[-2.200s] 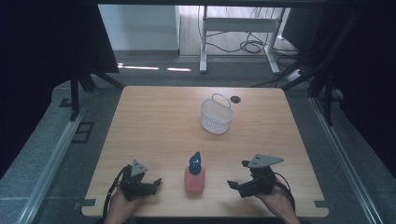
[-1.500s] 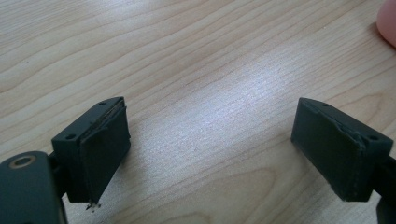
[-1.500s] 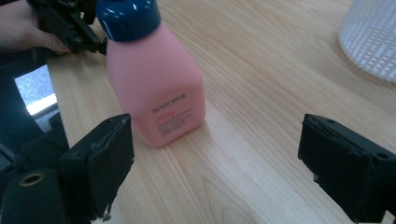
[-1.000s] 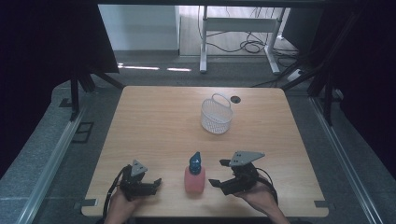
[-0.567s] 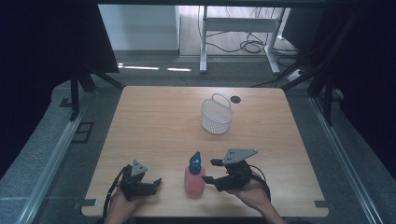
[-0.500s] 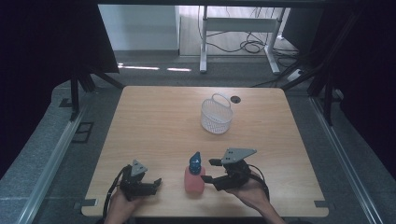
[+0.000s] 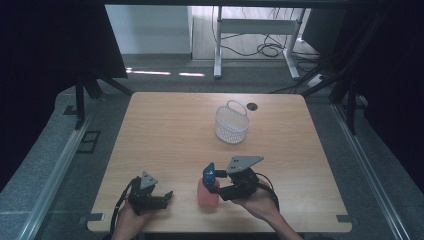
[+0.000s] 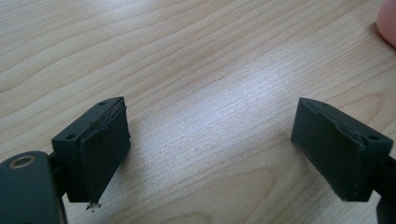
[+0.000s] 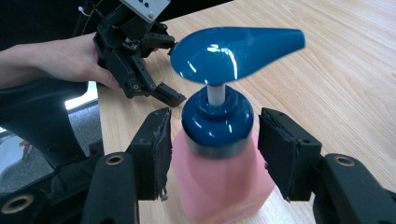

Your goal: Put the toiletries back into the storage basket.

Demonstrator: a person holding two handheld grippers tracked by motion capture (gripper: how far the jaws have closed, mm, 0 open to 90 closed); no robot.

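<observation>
At the counter's (image 7: 170, 130) near edge, right claw (image 9: 212, 154) straddles the pink pump bottle (image 9: 219, 186) – spread, positioned to pinch it – left claw (image 8: 212, 149) idles spread wide

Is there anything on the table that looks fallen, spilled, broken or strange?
Nothing stands out. The pink pump bottle stands upright between the open jaws of the right gripper, with no spill showing around it. The white basket sits upright farther back. The left gripper is open over bare wood.

one pink pump bottle (image 7: 207, 190), one white wire basket (image 7: 231, 123), two handheld grippers, one wooden table (image 7: 165, 135)
</observation>
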